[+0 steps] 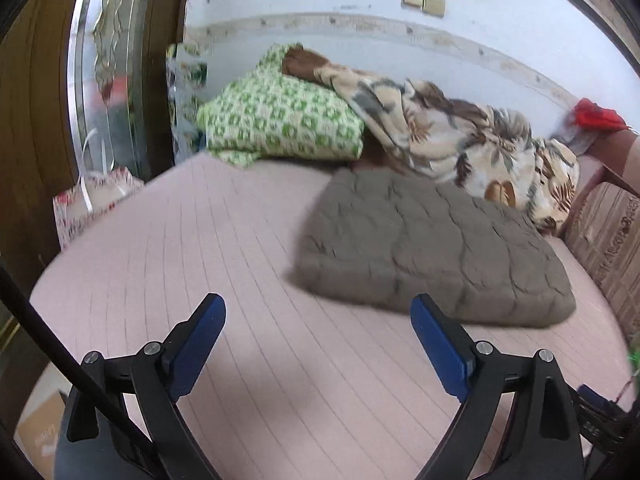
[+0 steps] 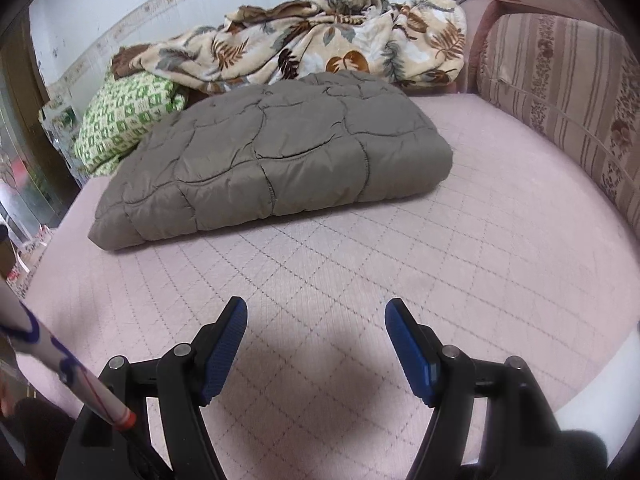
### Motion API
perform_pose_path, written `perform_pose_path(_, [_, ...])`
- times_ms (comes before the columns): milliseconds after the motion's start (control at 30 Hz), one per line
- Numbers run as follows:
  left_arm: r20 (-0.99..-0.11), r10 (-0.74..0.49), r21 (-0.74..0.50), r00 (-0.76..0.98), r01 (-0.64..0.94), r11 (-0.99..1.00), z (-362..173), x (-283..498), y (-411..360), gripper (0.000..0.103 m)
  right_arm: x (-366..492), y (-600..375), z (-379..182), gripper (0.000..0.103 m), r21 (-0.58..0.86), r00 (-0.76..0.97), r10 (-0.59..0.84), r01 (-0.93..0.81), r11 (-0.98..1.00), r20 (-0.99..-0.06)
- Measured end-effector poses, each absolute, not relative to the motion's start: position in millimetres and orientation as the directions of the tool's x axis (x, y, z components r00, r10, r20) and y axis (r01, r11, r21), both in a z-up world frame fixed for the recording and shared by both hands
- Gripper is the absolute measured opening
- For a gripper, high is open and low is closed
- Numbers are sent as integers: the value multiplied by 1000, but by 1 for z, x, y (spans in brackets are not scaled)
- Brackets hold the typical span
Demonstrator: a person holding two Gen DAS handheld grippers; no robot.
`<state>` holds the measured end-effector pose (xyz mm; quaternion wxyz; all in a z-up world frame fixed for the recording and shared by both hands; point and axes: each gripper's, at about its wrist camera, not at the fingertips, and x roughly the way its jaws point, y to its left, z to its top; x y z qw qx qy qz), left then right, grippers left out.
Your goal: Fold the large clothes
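Between my left gripper (image 1: 318, 308) fingers, spread wide: nothing, only pink bedspread (image 1: 240, 248) beneath. Right gripper (image 2: 316, 312) likewise apart and holding nothing, above the same quilted spread. Ahead of both, untouched, the grey-brown padded jacket (image 2: 276, 152) lies folded into a thick rectangle on the bed. Behind it, against the wall: a green-patterned quilt (image 2: 124, 120) and a crumpled leaf-print blanket (image 2: 320, 44). Striped cushion (image 2: 560, 92) to the right.

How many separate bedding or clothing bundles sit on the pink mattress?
3: the folded grey quilted coat mid-mattress, the green patterned bundle at its far left, and the leaf-print blanket along the wall. More may be hidden beneath the blanket.
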<state>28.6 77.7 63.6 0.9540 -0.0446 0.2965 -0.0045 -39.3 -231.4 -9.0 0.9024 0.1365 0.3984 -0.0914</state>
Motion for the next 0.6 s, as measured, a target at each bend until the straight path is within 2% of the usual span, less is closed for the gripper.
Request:
perform_pose_path(167, [-566,-6,-47,824,-25,999,64,3,61,93,-61,-237,-12,76,203,687,-58,294,934,-724])
perform_pose_path(333, [-544,100,52,833,-86,995,76,-13,47,93,-77,-244,-18,77,226,690,-60,316,921,-721])
perform_pose_path(500, [-505,118,0,855,-137,991,88,-25,56,94,-86,-249,-20,77,254,697,-52,328,910,-715])
perform_pose_path(600, [-531,98,10,842,-109,994,89,-25,53,94,-88,-249,-19,77,256,703,-47,320,912,-709])
